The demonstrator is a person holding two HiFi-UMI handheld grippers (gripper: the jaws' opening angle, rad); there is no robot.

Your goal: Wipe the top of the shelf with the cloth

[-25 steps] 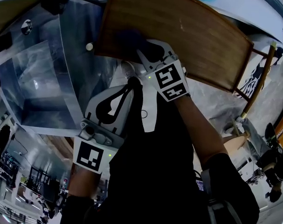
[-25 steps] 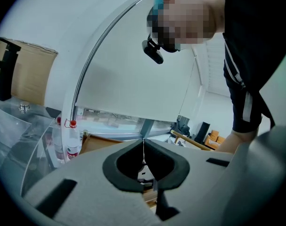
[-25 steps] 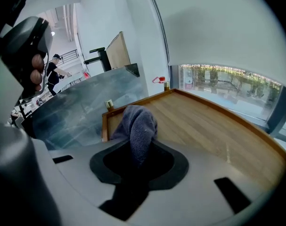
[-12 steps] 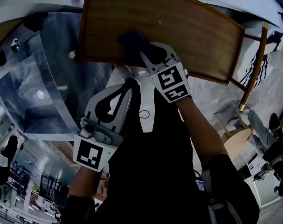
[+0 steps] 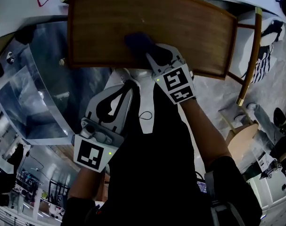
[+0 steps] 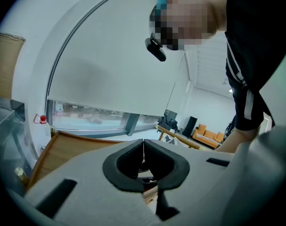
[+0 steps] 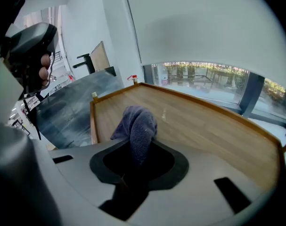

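The person's right arm is reaching forward from the lower right of the head view. The forearm is bare and nearly straight, and the wrist is angling in over the near edge of the shelf top [image 5: 190, 27]. The right gripper [image 5: 146, 51] is pointing across the wood with its marker cube facing up toward the camera. Its jaws are pinching a bunched dark blue-grey cloth [image 5: 135, 40] and are closed on the fabric, which is filling the gap between them. In the right gripper view the cloth [image 7: 139, 124] is rising out of the right gripper [image 7: 139, 149] in a rumpled fold and drooping forward onto the shelf top [image 7: 208, 126]. The cloth is lying close to the near edge of the shelf top, a little left of the middle and well away from the far edge and both right corners.

The left arm is hanging back, tucked close to the black-clothed torso with the elbow bent. The left gripper [image 5: 128, 86] is pointing up toward the near edge of the shelf top and is stopping just short of it, beside the right wrist. In its own view the left gripper [image 6: 143, 155] is showing its jaws pressed fully together along a thin seam, with nothing caught between them. A strip of the shelf top [image 6: 62, 147] is showing at the lower left of that view.
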